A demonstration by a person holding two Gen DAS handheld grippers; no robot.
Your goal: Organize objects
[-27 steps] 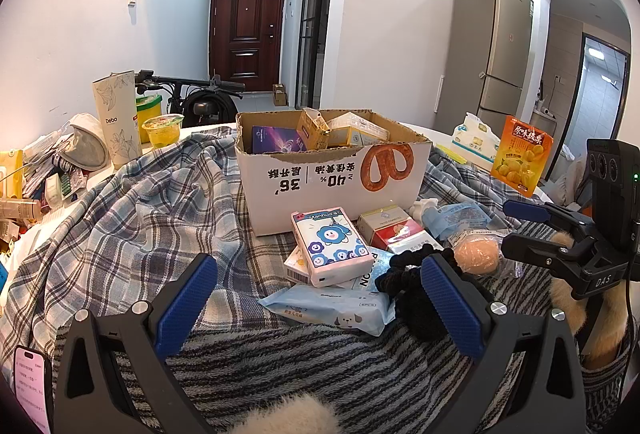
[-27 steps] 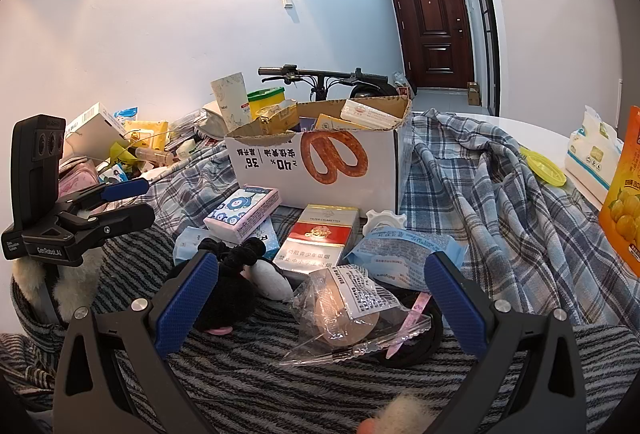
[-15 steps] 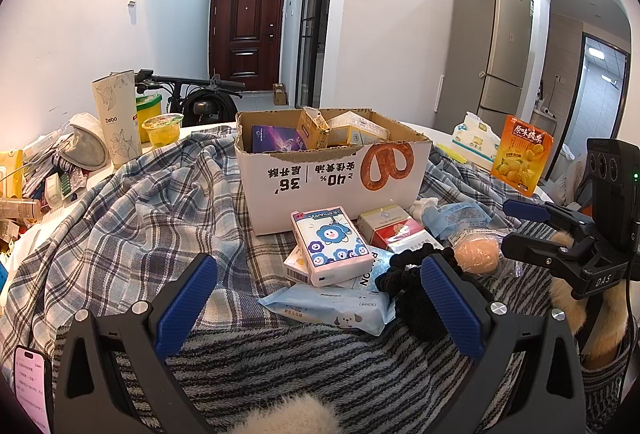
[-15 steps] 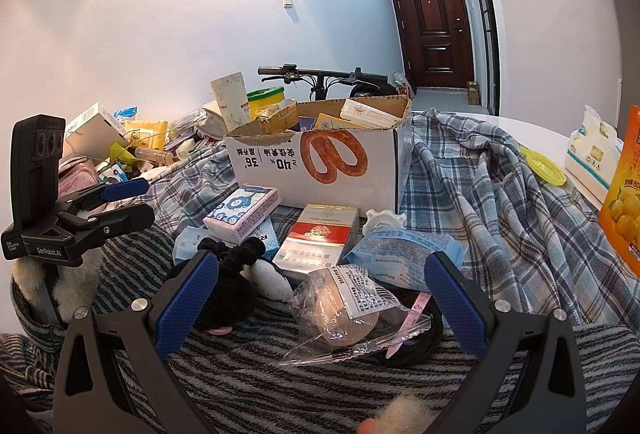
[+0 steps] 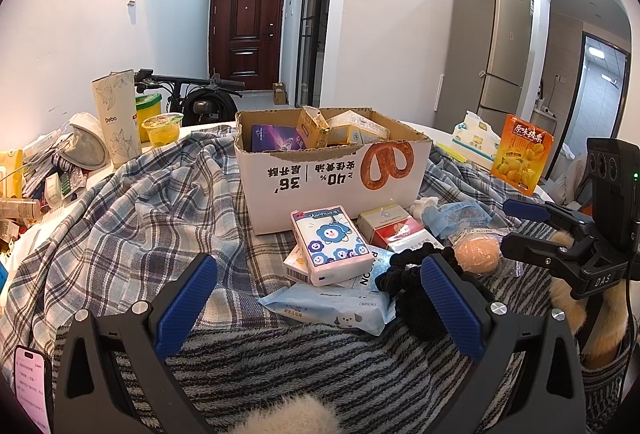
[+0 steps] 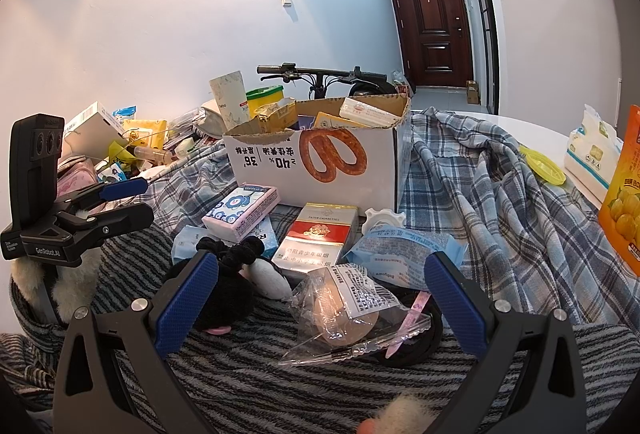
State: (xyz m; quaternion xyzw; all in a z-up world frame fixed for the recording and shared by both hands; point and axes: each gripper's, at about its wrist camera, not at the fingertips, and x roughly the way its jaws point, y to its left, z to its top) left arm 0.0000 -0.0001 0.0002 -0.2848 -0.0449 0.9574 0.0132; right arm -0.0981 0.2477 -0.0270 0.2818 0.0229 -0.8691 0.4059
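The white cardboard box (image 5: 332,170) already holds several packets; the pink tissue pack (image 5: 330,244), red-and-white carton (image 6: 320,234) and clear bag (image 6: 348,310) remain outside, while the left gripper (image 5: 320,298) and right gripper (image 6: 320,294) gape wide, holding nothing

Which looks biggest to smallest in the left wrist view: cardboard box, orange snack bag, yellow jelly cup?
1. cardboard box
2. orange snack bag
3. yellow jelly cup
As seen only; the cup sits farther back, so real sizes are unsure.

A white cardboard box (image 5: 332,174), open-topped and printed with a pretzel, stands far-centre holding small packets. Near it lie a pink-and-blue tissue pack (image 5: 330,244), a red-and-white cigarette carton (image 6: 320,234), a black plush toy (image 6: 224,286) and a clear bagged puff (image 6: 348,314).
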